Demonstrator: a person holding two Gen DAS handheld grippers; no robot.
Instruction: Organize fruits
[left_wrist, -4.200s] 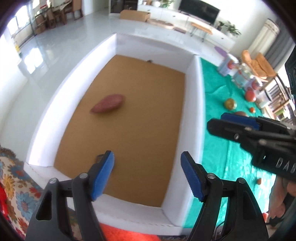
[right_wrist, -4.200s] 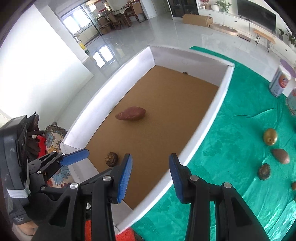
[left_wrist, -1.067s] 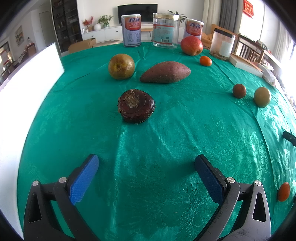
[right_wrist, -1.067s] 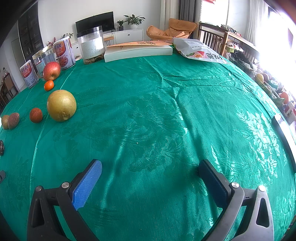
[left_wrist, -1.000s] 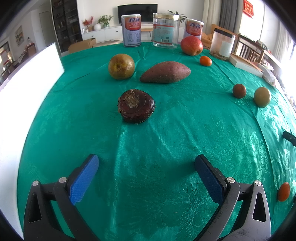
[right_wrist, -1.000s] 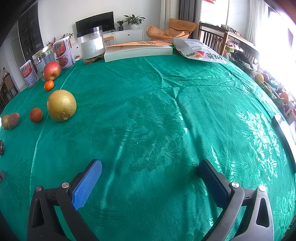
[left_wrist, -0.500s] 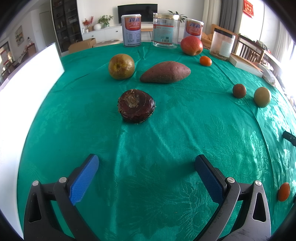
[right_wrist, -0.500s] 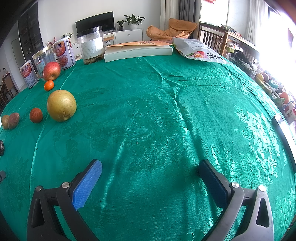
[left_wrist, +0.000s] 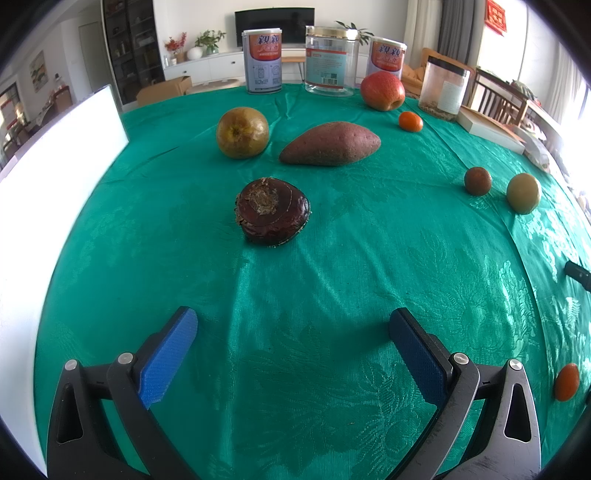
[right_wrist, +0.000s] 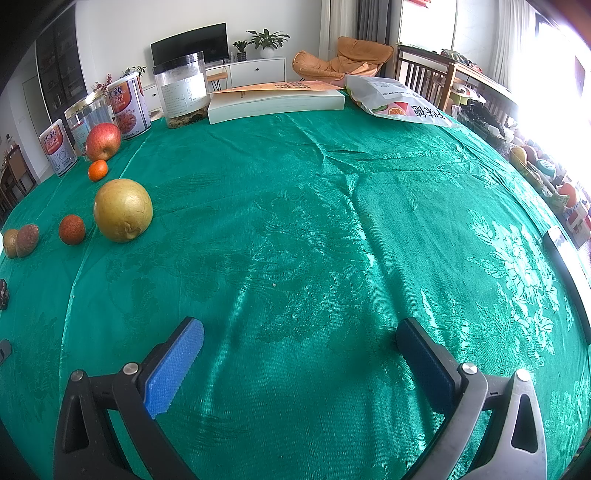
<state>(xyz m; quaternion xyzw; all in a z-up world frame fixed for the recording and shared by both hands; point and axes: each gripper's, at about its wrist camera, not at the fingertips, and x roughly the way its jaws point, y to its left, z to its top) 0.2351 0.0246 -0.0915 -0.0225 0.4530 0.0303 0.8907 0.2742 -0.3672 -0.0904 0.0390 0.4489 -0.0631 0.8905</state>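
In the left wrist view my left gripper (left_wrist: 293, 332) is open and empty, low over the green cloth. Ahead of it lies a dark brown water chestnut (left_wrist: 272, 211), then a sweet potato (left_wrist: 330, 144), a brownish pear (left_wrist: 242, 132), a red apple (left_wrist: 382, 91), a tangerine (left_wrist: 410, 121) and two small round fruits (left_wrist: 477, 180). In the right wrist view my right gripper (right_wrist: 300, 341) is open and empty over bare cloth. A golden pear (right_wrist: 123, 210), a small red fruit (right_wrist: 71, 229), a tangerine (right_wrist: 97, 170) and the apple (right_wrist: 103, 141) lie to its left.
The white wall of the box (left_wrist: 55, 147) stands at the left. Cans (left_wrist: 262, 66) and jars (left_wrist: 445, 90) line the far edge. A book (right_wrist: 275, 99) and a snack bag (right_wrist: 400, 101) lie at the far side in the right wrist view.
Over the last second nothing has moved. About four seconds ago both grippers hung over the cardboard-floored box with a sweet potato in it; now both face the green tablecloth, jaws wider.
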